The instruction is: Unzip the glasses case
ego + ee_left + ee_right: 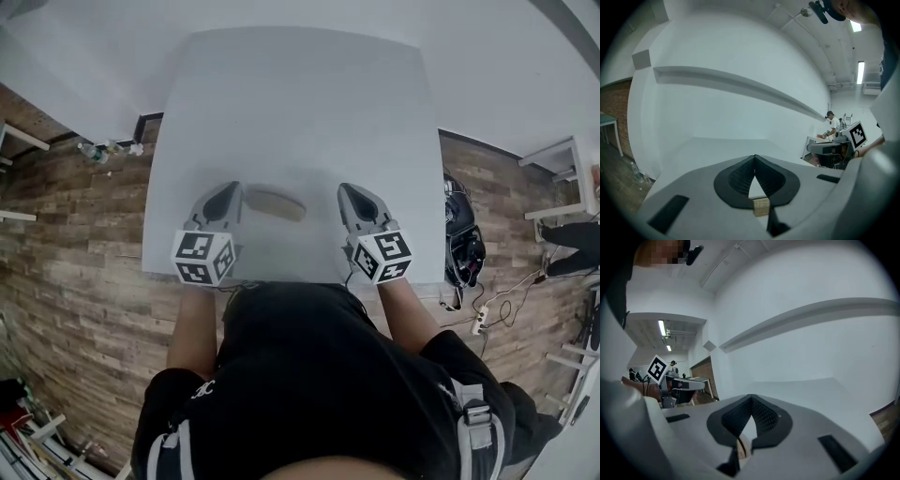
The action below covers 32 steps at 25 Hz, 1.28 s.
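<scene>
The case (275, 203), tan and oval, lies flat on the white table (281, 94) near its front edge, between the two grippers. In the head view its left end is just beside the tip of the left gripper (228, 188). Its right end is a little apart from the right gripper (349, 191). Neither tool has hold of it.

The left gripper (754, 158) has its jaws closed, black ribbed pads meeting at the tip with nothing between them. The right gripper (751, 398) is closed the same way, pads together and empty. Low in the gap behind each tip a small tan patch shows; I cannot tell what it is.

Each gripper carries a marker cube, the left cube (202, 256) and the right cube (382, 255). Their faces bear black-and-white square codes, not letters or words. The right cube (858, 133) also shows in the left gripper view, and the left cube (657, 367) in the right gripper view.

The person's black shirt (309, 375) has a small white print (204, 389) at the left shoulder, too small to read. No lettering can be made out on the case.

The table stands on a wood-plank floor (75, 244). To its right lie a power strip (478, 323) and cables.
</scene>
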Motion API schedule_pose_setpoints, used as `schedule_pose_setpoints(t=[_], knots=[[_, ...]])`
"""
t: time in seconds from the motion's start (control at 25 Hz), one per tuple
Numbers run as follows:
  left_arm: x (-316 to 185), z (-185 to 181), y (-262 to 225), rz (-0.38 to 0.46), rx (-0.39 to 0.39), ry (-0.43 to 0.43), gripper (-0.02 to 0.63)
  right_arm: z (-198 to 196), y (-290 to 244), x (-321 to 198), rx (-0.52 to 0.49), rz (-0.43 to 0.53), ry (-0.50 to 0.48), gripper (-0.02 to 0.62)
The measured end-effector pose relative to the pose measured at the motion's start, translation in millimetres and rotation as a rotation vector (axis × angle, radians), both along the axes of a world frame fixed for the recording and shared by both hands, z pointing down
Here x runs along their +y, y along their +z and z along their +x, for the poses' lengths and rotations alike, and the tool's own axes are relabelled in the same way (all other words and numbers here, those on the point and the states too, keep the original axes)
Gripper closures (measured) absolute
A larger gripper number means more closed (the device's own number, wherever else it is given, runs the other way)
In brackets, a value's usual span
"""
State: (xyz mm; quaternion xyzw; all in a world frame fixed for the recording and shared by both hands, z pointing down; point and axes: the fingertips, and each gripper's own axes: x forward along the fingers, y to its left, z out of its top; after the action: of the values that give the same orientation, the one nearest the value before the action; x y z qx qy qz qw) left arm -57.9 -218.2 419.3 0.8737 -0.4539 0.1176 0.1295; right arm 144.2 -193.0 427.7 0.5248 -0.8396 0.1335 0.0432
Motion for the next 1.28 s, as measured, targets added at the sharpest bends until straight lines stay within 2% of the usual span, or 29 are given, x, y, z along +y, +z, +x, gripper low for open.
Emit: schedule_pose_setpoints(t=[0.36,0.52,0.72,0.92,1.12,1.28], knots=[[-2.2,52.9,0.9,-0.021,-0.042,0.015,0.604,59.6,14.4,17.9,-0.029,-0.040,0.013,0.583],[0.7,77.7,1.5,-0.028,-0.047,-0.007,0.604,84.1,22.4,23.1,-0.043,-0.054,0.001,0.583],[24.0,98.0,-4.1,-0.027,0.005,-0.070,0.604,98.1,22.0,27.6,-0.067,-0.065,-0.061,0.581],[46.9,77.7,-8.3,-0.015,0.025,-0.118,0.604,63.1,4.1,23.9,-0.079,-0.031,-0.159,0.583],[81.3,14.7,-7.4,-0.012,0.085,-0.215,0.604,-8.4,4.8,43.7,-0.042,-0.065,-0.243,0.582],[118.7,-29.5,13.1,-0.048,0.113,-0.276,0.604,-59.8,-0.7,69.8,-0.006,-0.074,-0.308,0.582]])
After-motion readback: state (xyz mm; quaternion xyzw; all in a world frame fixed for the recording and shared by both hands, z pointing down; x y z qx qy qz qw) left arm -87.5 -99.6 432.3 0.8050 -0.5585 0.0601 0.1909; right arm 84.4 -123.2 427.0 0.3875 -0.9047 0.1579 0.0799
